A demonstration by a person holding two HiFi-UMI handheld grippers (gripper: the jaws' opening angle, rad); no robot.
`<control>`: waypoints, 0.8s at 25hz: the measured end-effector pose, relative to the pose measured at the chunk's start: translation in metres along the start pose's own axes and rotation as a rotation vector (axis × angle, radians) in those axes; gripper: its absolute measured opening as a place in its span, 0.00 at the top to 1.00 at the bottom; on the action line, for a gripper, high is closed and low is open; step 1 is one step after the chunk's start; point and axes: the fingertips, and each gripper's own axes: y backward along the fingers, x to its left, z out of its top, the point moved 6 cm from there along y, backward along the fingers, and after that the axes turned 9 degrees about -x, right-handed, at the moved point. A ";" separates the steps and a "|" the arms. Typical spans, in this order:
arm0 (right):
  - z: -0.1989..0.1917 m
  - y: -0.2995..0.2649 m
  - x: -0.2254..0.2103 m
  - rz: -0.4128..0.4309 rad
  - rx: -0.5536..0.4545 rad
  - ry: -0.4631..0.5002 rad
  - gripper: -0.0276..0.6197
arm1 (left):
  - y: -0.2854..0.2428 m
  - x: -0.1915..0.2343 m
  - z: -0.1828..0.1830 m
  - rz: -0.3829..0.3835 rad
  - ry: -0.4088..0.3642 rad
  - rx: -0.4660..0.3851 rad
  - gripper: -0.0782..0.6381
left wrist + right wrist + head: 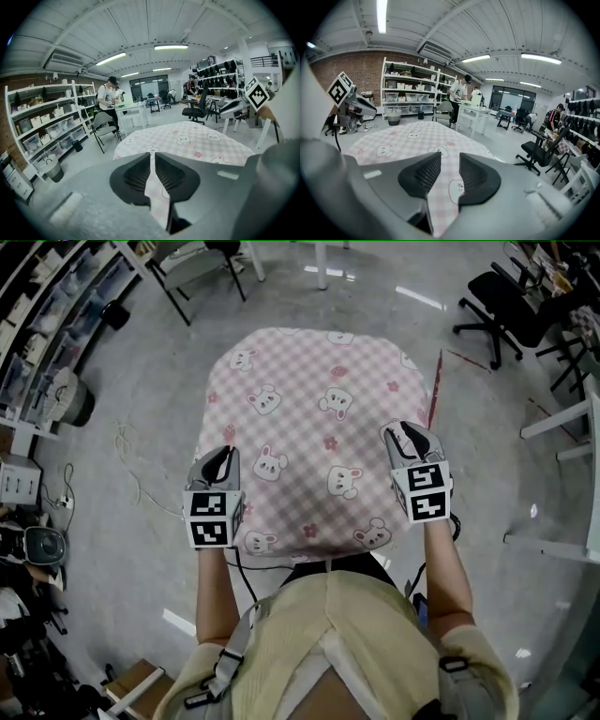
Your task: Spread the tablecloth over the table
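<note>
A pink checked tablecloth printed with bunnies lies draped over the table and hides its top. My left gripper is at the cloth's near left corner. In the left gripper view that gripper is shut on a thin fold of the tablecloth that runs up between its pads. My right gripper is at the near right edge. In the right gripper view its jaws stand apart, with the tablecloth showing in the gap and neither pad pressing on it.
Storage shelves and a round basket line the left side. A folding chair stands beyond the table, black office chairs at the far right, a white table frame to the right. A person stands at a desk.
</note>
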 end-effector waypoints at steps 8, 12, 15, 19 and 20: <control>-0.008 0.024 0.023 0.026 0.035 -0.028 0.77 | 0.021 -0.018 -0.001 -0.056 0.056 -0.037 0.85; -0.010 0.034 0.031 0.036 0.028 -0.039 0.82 | 0.032 -0.023 -0.005 -0.067 0.049 -0.041 0.88; -0.009 0.042 0.037 0.045 0.026 -0.041 0.89 | 0.043 -0.027 -0.009 -0.076 0.049 -0.039 0.88; -0.009 0.053 0.047 0.048 0.021 -0.042 0.95 | 0.057 -0.028 -0.016 -0.083 0.073 -0.030 0.88; -0.009 0.054 0.049 0.052 0.022 -0.040 0.95 | 0.059 -0.028 -0.017 -0.086 0.077 -0.027 0.88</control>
